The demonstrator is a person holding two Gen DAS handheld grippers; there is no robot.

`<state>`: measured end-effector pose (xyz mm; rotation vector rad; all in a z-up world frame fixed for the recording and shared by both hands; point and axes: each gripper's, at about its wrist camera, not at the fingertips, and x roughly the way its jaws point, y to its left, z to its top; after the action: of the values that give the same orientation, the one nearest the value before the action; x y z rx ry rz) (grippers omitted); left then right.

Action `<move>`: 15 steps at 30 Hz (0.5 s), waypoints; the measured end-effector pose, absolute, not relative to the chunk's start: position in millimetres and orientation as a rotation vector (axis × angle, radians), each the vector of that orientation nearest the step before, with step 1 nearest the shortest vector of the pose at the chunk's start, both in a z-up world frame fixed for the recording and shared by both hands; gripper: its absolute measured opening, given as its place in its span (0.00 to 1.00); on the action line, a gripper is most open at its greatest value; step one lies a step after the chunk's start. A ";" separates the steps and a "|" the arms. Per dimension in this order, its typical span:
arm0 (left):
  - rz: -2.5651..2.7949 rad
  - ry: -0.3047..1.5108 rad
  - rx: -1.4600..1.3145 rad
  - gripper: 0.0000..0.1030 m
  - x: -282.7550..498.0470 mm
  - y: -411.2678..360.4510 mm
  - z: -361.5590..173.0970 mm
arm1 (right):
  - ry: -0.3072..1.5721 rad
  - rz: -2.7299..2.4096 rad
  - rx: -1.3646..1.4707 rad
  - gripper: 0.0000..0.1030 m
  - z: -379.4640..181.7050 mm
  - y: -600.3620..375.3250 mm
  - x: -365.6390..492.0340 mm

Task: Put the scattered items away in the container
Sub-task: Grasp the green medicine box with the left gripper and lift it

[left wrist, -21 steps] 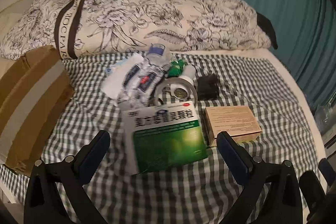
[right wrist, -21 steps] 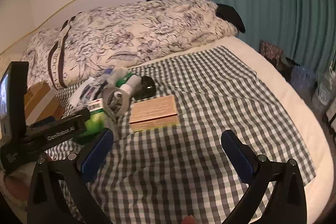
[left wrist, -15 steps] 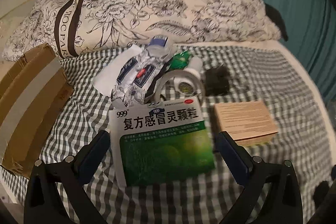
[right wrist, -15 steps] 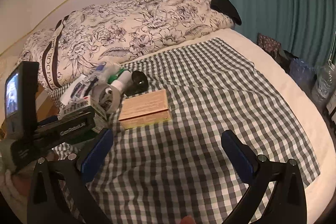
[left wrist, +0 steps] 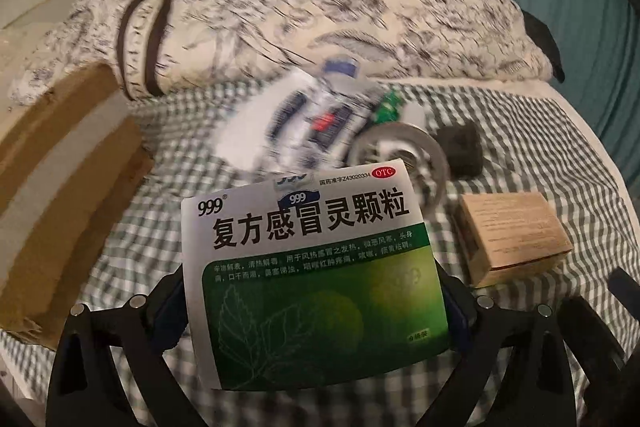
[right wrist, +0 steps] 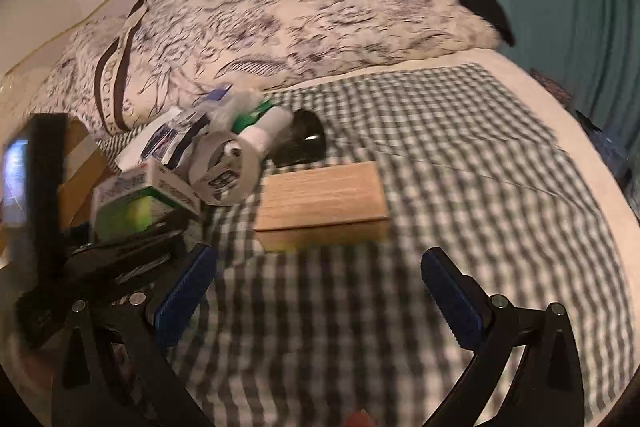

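The green-and-white medicine box (left wrist: 312,279) sits between the fingers (left wrist: 168,311) of the left gripper (left wrist: 314,311), one pad pressed to each of its long sides. The print is sharp while the bed behind it smears, so the box appears to travel with the gripper and is probably lifted clear of the checked cloth (left wrist: 520,115). Taking it by the narrow sides keeps the broad face flat and leaves the bottom free to drop into a container.

Just beyond it lies the rest of the scatter: a roll of tape (left wrist: 404,151), a crumpled plastic water bottle (left wrist: 320,107), a white-and-green tube (right wrist: 264,131), a small black object (left wrist: 460,149), and to the right a plain brown carton (left wrist: 516,231).

The right gripper (right wrist: 316,295) hangs near the cloth with its fingers (right wrist: 452,299) wide and nothing between them, the brown carton just ahead, likely its next pick.

The cardboard box (left wrist: 60,195) at the left edge of the bed is the evident container; only its outer wall shows, so its contents cannot be told.
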<state>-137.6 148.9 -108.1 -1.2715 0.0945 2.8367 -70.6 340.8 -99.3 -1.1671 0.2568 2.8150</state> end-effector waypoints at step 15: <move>2.876 0.027 -1.284 0.94 -144.6 116.9 -103.4 | 0.098 2.647 -1.274 1.00 -146.8 329.5 -134.0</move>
<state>-144.6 116.9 -103.4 -1.2840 0.0271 2.8764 -134.0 329.5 -146.8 -1.2740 0.0977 2.6474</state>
